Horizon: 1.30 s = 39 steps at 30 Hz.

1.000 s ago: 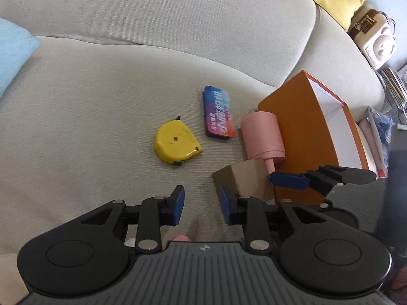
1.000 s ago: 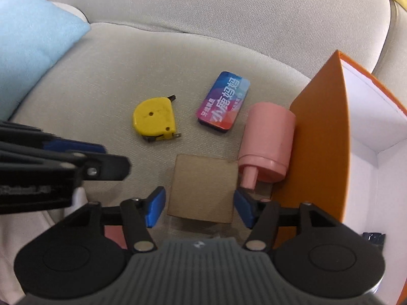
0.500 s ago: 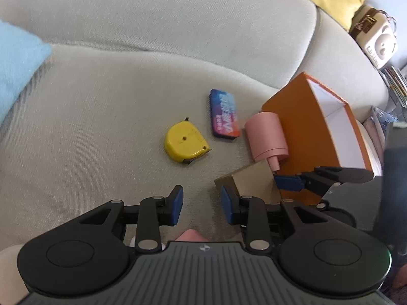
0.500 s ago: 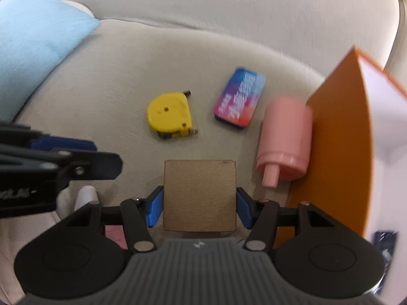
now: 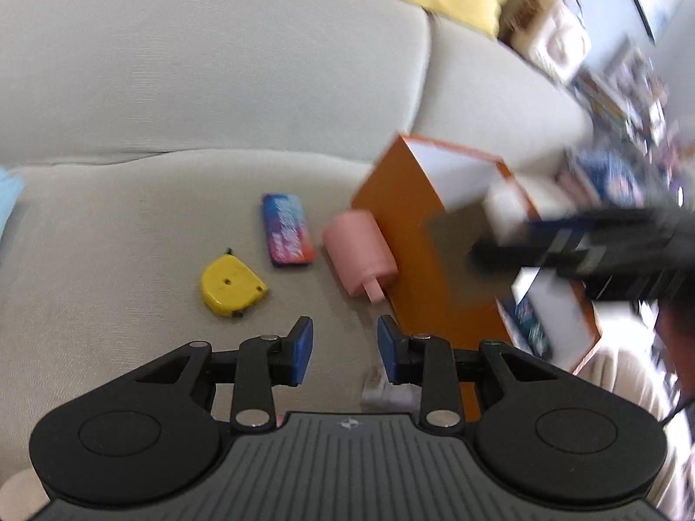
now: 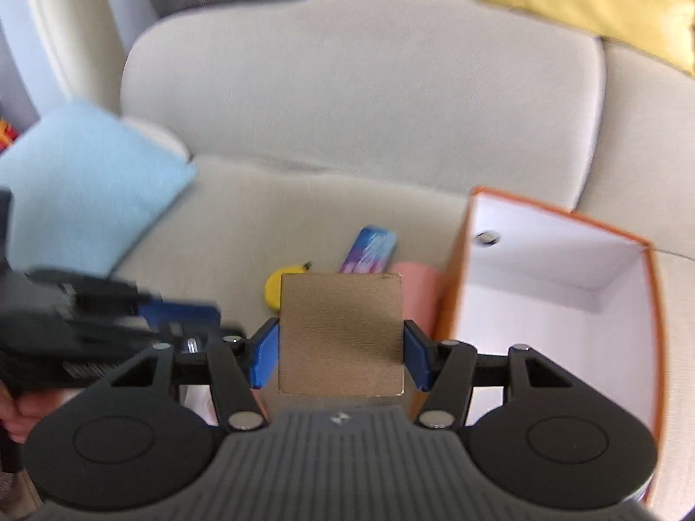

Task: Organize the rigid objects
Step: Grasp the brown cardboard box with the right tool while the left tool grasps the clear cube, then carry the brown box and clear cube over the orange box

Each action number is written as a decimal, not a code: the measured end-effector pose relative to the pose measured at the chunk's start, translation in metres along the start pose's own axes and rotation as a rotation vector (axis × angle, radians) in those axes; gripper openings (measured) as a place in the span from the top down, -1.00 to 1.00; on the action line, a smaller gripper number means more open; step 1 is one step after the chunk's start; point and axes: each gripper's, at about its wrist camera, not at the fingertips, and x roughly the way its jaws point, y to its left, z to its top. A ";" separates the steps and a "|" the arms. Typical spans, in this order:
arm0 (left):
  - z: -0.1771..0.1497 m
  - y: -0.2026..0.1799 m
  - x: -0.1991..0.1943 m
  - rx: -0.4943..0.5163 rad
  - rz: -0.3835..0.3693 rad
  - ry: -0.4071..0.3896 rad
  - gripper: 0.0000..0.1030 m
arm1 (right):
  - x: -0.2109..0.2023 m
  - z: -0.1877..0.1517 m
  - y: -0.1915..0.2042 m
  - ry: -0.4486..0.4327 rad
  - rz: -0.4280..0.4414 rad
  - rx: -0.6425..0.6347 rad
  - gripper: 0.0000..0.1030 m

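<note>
My right gripper is shut on a brown cardboard box and holds it in the air, left of the open orange box. In the left wrist view the brown box and right gripper show blurred over the orange box. My left gripper is open and empty above the sofa seat. On the seat lie a yellow tape measure, a blue patterned tin and a pink cylinder against the orange box.
A light blue cushion lies at the left of the beige sofa. A yellow pillow sits on the backrest at right. A dark item lies inside the orange box. Cluttered shelves stand beyond the sofa's right end.
My right gripper closed on the brown cardboard box, lifted it off the seat and carried it up toward the orange box. My left gripper drew back a little and stayed open.
</note>
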 end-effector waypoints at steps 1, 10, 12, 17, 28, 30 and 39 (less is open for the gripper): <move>-0.001 -0.006 0.004 0.037 -0.002 0.018 0.29 | -0.008 -0.001 -0.006 -0.018 -0.012 0.009 -0.16; -0.028 -0.058 0.043 0.419 -0.055 0.164 -0.07 | -0.025 -0.031 -0.070 -0.012 -0.121 0.109 -0.16; -0.040 -0.069 0.049 0.502 -0.050 0.185 -0.15 | -0.023 -0.042 -0.082 0.014 -0.135 0.132 -0.16; -0.056 -0.087 0.076 0.595 -0.021 0.208 -0.32 | -0.015 -0.063 -0.108 0.062 -0.137 0.193 -0.16; -0.053 -0.089 0.111 0.529 0.088 0.236 -0.08 | 0.008 -0.078 -0.136 0.103 -0.066 0.291 -0.16; -0.048 -0.088 0.113 0.509 0.087 0.237 -0.07 | 0.016 -0.077 -0.139 0.098 -0.033 0.332 -0.16; -0.013 -0.069 0.095 0.362 0.104 0.169 -0.05 | 0.062 -0.063 -0.141 0.111 0.055 0.393 -0.16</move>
